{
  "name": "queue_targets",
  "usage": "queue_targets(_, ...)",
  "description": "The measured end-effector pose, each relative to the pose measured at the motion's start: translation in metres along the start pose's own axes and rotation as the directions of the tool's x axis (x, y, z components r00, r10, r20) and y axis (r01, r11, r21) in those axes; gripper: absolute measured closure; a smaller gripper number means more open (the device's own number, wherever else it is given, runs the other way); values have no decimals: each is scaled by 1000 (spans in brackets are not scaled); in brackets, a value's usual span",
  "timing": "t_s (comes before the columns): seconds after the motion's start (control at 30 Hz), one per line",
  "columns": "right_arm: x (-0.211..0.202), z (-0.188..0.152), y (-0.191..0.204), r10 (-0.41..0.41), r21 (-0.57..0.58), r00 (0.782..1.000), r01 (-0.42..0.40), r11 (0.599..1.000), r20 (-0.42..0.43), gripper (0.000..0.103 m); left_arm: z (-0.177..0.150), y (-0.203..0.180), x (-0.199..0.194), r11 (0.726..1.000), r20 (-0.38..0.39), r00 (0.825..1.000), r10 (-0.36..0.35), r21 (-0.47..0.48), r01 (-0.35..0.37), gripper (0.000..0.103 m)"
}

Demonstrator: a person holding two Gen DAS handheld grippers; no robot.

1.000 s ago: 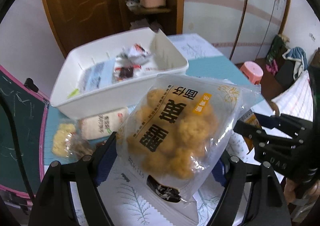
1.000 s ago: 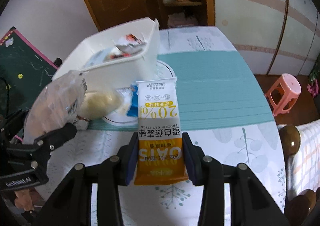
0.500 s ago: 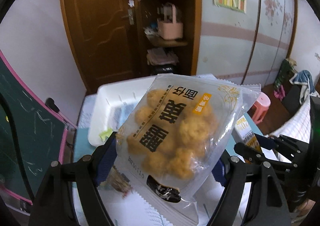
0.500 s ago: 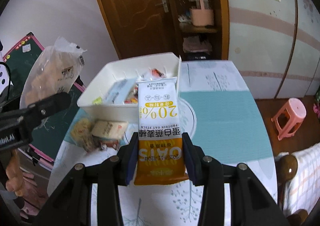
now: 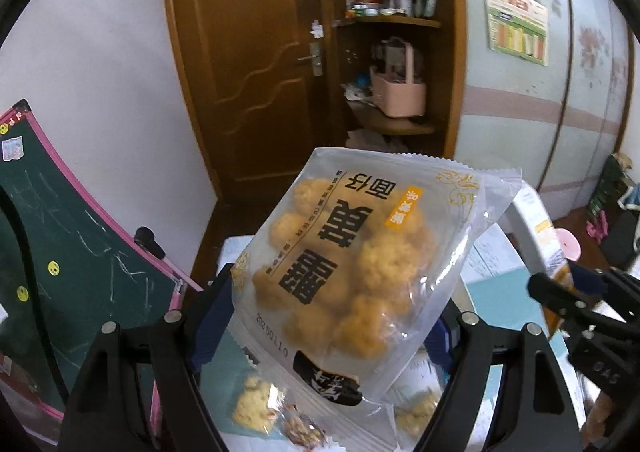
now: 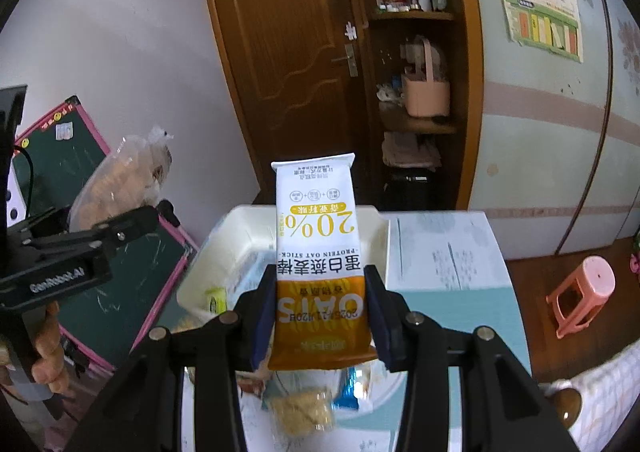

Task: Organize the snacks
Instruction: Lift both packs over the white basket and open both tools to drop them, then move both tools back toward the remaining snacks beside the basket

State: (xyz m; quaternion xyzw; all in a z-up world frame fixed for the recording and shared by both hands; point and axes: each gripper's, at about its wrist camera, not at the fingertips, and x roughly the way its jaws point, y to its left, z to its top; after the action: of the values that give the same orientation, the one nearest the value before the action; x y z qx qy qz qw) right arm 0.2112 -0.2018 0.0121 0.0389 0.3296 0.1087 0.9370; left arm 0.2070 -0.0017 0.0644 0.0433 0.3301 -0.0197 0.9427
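Note:
My left gripper (image 5: pixel 324 320) is shut on a clear bag of golden fried puffs (image 5: pixel 352 264), held high above the table. It also shows at the left of the right wrist view (image 6: pixel 120 187). My right gripper (image 6: pixel 320 316) is shut on a white and orange oat stick packet (image 6: pixel 318 252), raised in front of the white bin (image 6: pixel 240 236). The bin holds several snack packets. The right gripper with its packet shows at the right edge of the left wrist view (image 5: pixel 560 284).
Loose snack packets (image 6: pixel 304 412) lie on the table below the grippers, also in the left wrist view (image 5: pixel 256 408). A green chalkboard with pink frame (image 5: pixel 80 260) leans at the left. A brown door (image 6: pixel 288 51), shelves and a pink stool (image 6: pixel 584 292) stand beyond.
Both grippers have lifted and tilted up with their packets still held. The bin and table have dropped low in both views, and more of the door and shelves shows.

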Motion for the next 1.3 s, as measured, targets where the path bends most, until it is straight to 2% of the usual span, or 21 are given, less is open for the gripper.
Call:
queue_targets(0.13, 13, 29, 0, 5, 10, 1000, -5, 1000, -5, 61, 21, 12, 26, 999, -22, 999, 30, -22, -30, 23)
queue_targets(0.3, 41, 51, -1, 3, 30, 999, -2, 1000, -52, 61, 30, 19, 54, 999, -54, 998, 43, -31, -44, 22)
queue_targets(0.4, 61, 54, 1, -22, 29, 996, 24, 999, -92, 59, 30, 16, 74, 999, -85, 996, 32, -31, -34, 19)
queue_targets(0.5, 78, 50, 1, -33, 37, 991, 38, 999, -133, 58, 25, 14, 94, 1000, -135, 991, -15, -25, 12, 14)
queue_targets(0.53, 84, 51, 1, -24, 43, 989, 31, 999, -146, 57, 22, 14, 102, 999, -164, 986, -35, -30, 30, 13)
queue_targets(0.6, 93, 46, -1, -9, 62, 985, 20, 998, -174, 43, 19, 14, 110, 998, -180, 982, -57, -36, 51, 9)
queue_targets(0.63, 96, 43, -3, -6, 73, 983, 19, 997, -185, 40, 17, 15, 112, 998, -183, 981, -62, -38, 56, 7)
queue_targets(0.77, 101, 33, -5, -14, 79, 977, 32, 996, -212, 38, 12, 17, 115, 998, -175, 983, -46, -47, 39, 4)
queue_targets(0.9, 99, 28, -5, -11, 87, 974, 32, 996, -226, 38, 10, 20, 115, 994, -189, 979, -80, -85, 65, 4)
queue_targets(1.3, 71, 21, -2, -11, 88, 975, 32, 996, -221, 38, 4, 10, 71, 993, -154, 982, -107, -62, 99, 4)
